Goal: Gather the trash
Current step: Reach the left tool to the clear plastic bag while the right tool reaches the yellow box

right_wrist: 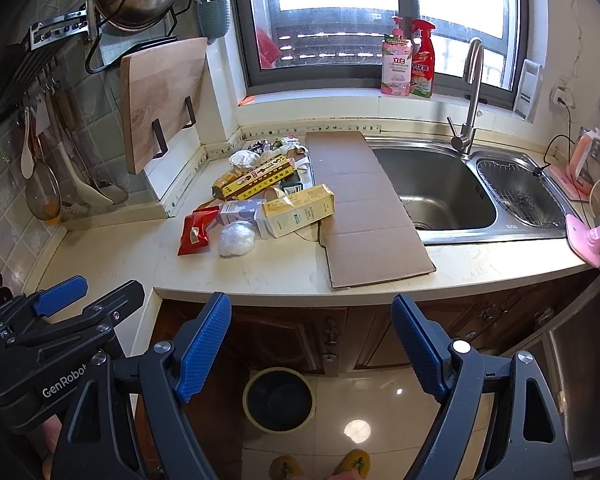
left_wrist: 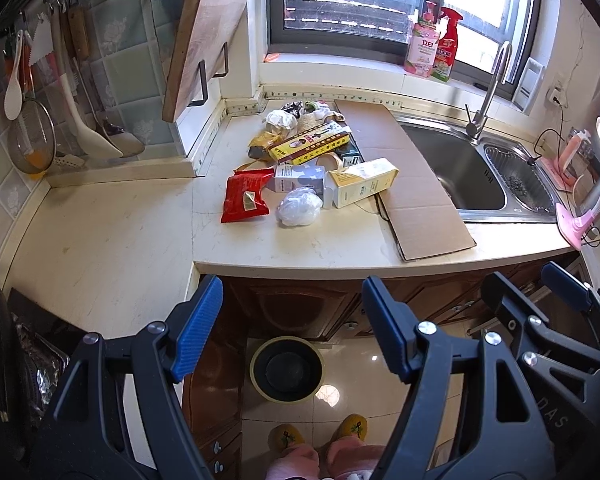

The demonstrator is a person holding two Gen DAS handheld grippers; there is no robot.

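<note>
— Tools?
— Left tool (left_wrist: 292,328) spread wide, blue pads bare, nothing between. Right tool (right_wrist: 311,344) likewise wide and holding nothing. Side by side, both short of the worktop (left_wrist: 112,240) edge, tilted down over the floor.
— Trash?
— Heaped on the worktop ahead of and above both tools, well apart from the pads. Nearest: red foil packet (left_wrist: 245,197) ahead and a bit left of the left tool, crumpled clear plastic wad (left_wrist: 299,206) just beside it to the right. Behind those, white-and-blue carton (left_wrist: 300,178) touching pale yellow carton (left_wrist: 363,182) lying on its side. Farther back, long yellow box (left_wrist: 310,143) with brown band and Chinese print too small to read, plus crumpled white paper (left_wrist: 281,120) and dark wrappers.
— Anything under the pile?
— Flat cardboard sheet (left_wrist: 416,184) along its right, yellow carton overlapping its edge; sink (left_wrist: 460,176) just beyond.
— Bin?
— Round, dark-lined bin (left_wrist: 287,369) with yellowish rim on the floor, right below the gap of the left tool; seen between the right tool's fingers too. Yellow slippers (left_wrist: 318,434) just behind.
— Readable writing?
— "GenRobot" on the left tool's body, in the right wrist view. "立白" on the pink pump bottle (right_wrist: 397,65) on the window sill, far ahead; red spray bottle (right_wrist: 422,60) touching beside it, label unreadable. Part of a word, "DAS", on the right tool's body at the left view's edge.
</note>
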